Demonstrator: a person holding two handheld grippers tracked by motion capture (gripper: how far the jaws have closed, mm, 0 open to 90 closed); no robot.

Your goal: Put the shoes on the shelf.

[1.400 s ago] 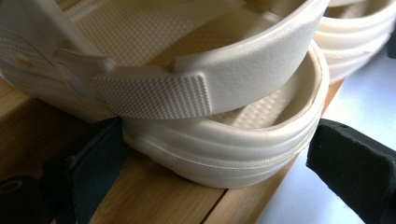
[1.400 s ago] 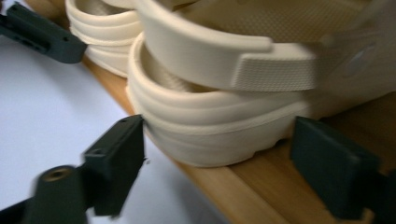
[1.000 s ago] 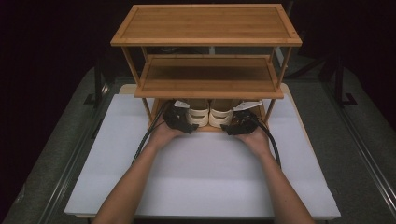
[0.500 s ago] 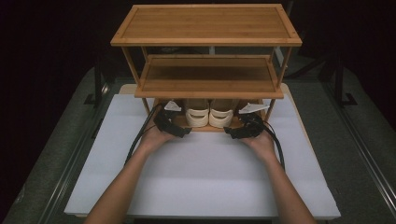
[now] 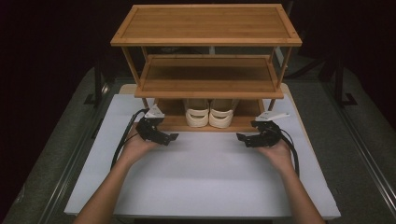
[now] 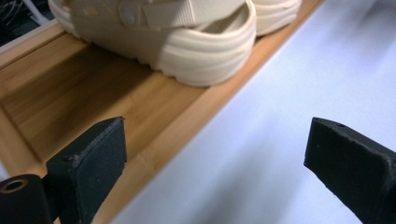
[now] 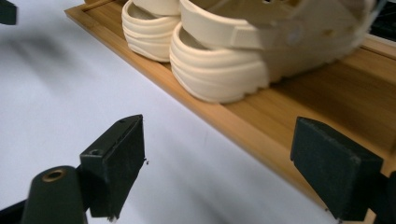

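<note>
White table [image 5: 205,182] surface | we found the cream sandals [image 5: 209,113] on the rack's bottom shelf [image 5: 173,122] | left gripper [image 5: 172,138], right gripper [image 5: 242,138]: jaws wide, empty | risk: careless reach could nudge sandals askew.

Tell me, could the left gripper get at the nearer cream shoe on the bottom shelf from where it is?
Probably yes. The left gripper has open, empty jaws, and the left shoe sits heel-out at the front of the bottom shelf. Bare wood and white mat lie between; the shelf above leaves limited headroom.
</note>
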